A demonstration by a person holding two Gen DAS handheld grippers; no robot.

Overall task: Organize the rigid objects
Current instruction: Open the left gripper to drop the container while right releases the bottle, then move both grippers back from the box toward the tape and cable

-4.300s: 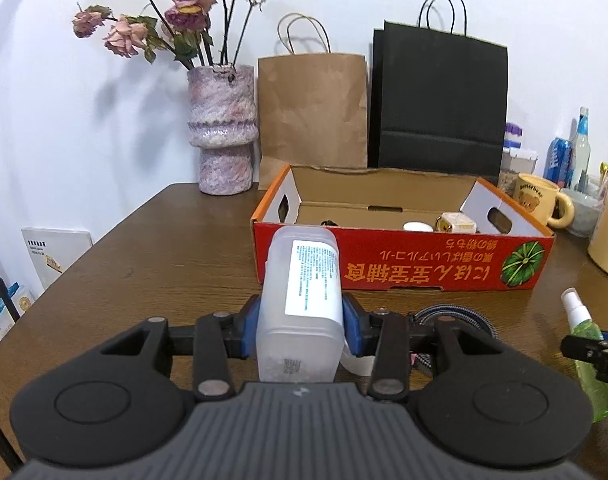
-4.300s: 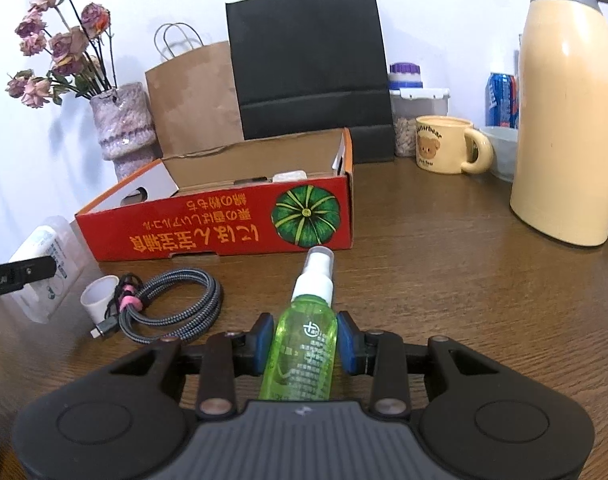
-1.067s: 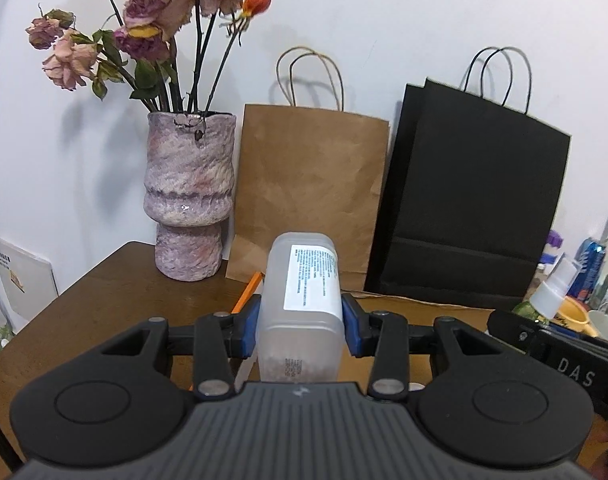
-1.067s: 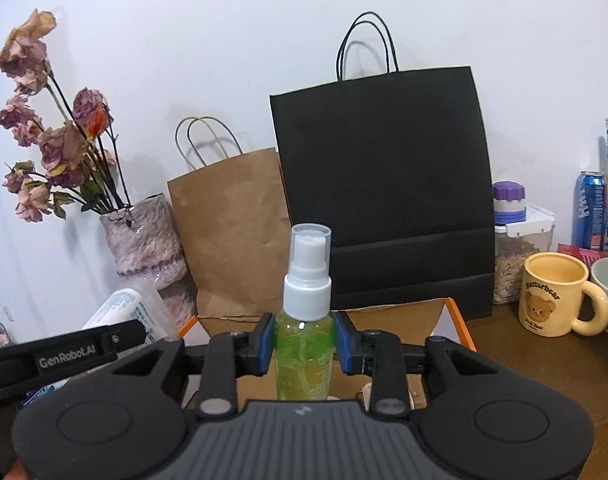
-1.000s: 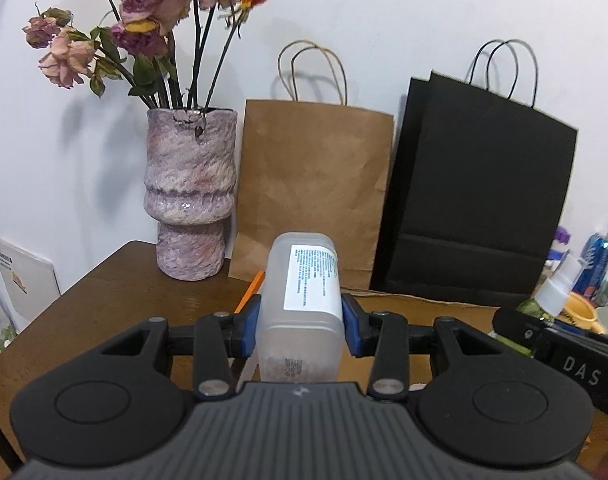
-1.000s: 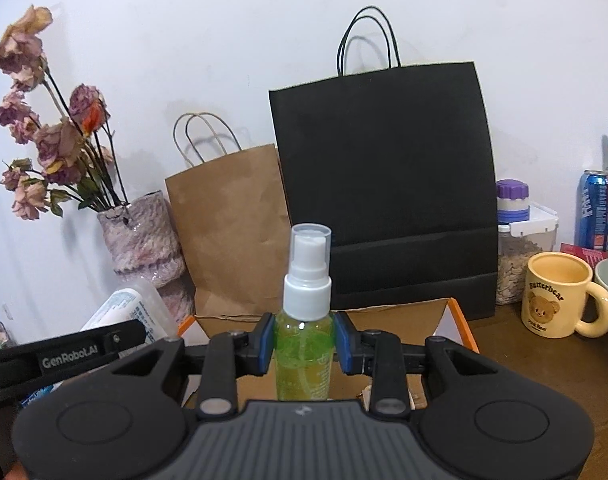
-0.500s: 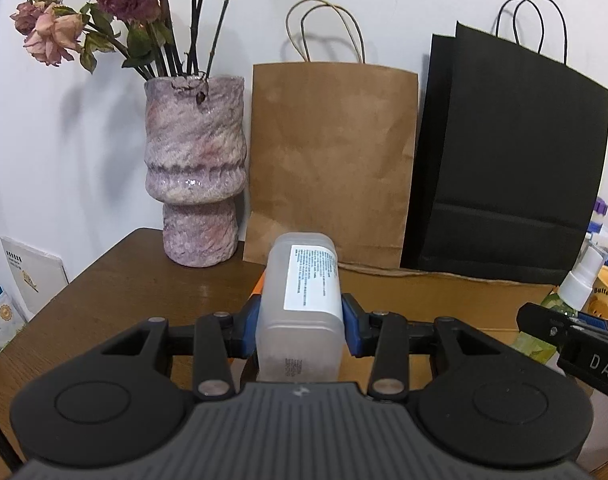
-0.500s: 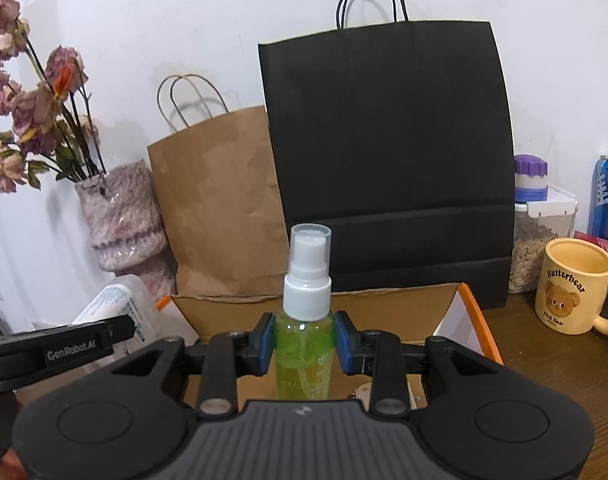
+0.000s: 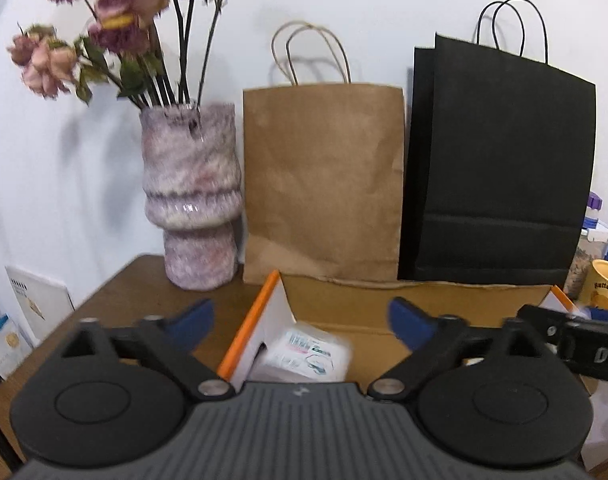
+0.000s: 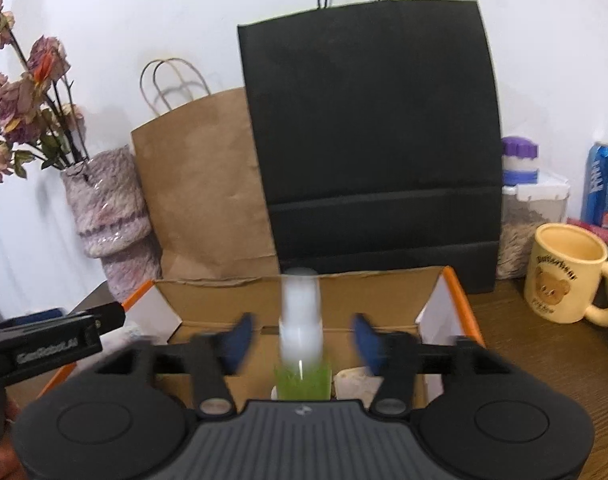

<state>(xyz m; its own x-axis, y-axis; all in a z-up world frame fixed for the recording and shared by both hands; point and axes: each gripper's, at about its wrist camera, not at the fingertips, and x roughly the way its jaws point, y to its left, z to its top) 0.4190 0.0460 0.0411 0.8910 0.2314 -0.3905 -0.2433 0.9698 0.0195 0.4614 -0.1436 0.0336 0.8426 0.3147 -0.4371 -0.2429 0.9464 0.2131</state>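
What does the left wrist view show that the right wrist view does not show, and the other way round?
Only the left wrist view shows the white plastic container lying in the cardboard box between the opening left gripper.

Only the right wrist view shows the green spray bottle, free between the opening right gripper, and the blue can.

Both show the vase, brown bag, black bag and yellow mug.
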